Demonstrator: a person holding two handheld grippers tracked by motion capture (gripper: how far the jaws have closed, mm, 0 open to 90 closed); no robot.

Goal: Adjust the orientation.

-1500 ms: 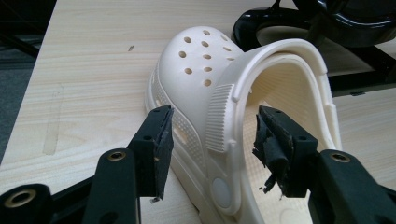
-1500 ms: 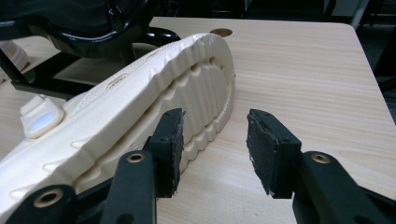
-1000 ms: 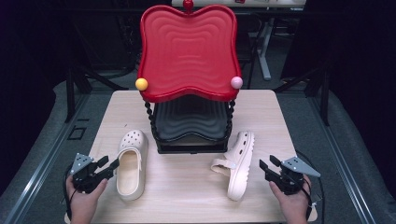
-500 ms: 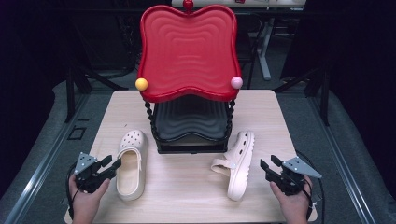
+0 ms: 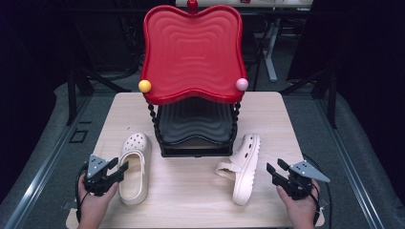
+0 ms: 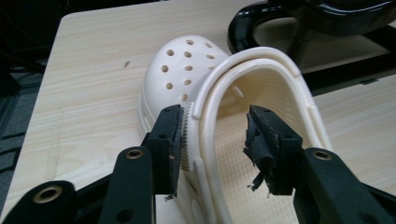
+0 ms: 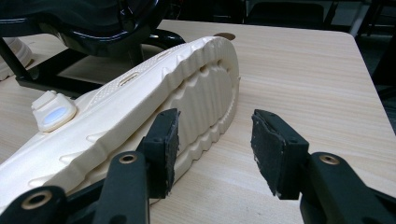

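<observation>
High view: two cream clogs on the wood table (image 5: 191, 200), in front of a two-tier shoe rack w/ red top shelf (image 5: 191, 52) and black lower shelf (image 5: 193, 125). Left clog (image 5: 133, 167) sits upright, toe away from the person; right clog (image 5: 243, 167) lies on its side, sole facing right. Left gripper (image 5: 120, 168) is at the left clog's heel rim; right gripper (image 5: 273, 168) is near the right clog's heel, apart from it.

Left gripper view: jaws wide open, straddling the clog's near side wall w/ heel strap (image 6: 261, 88) folded fwd; nothing clamped yet. Best approach, I'd say: push a bit deeper, close on wall + strap together, then lift level.

Right gripper view: jaws wide open, empty; one pad (image 7: 169, 140) just beside the ridged sole (image 7: 196, 102). Prob. needs shifting over so the sole edge sits between the pads.

No readable writing; strap rivet (image 7: 53, 114) looks blank.
</observation>
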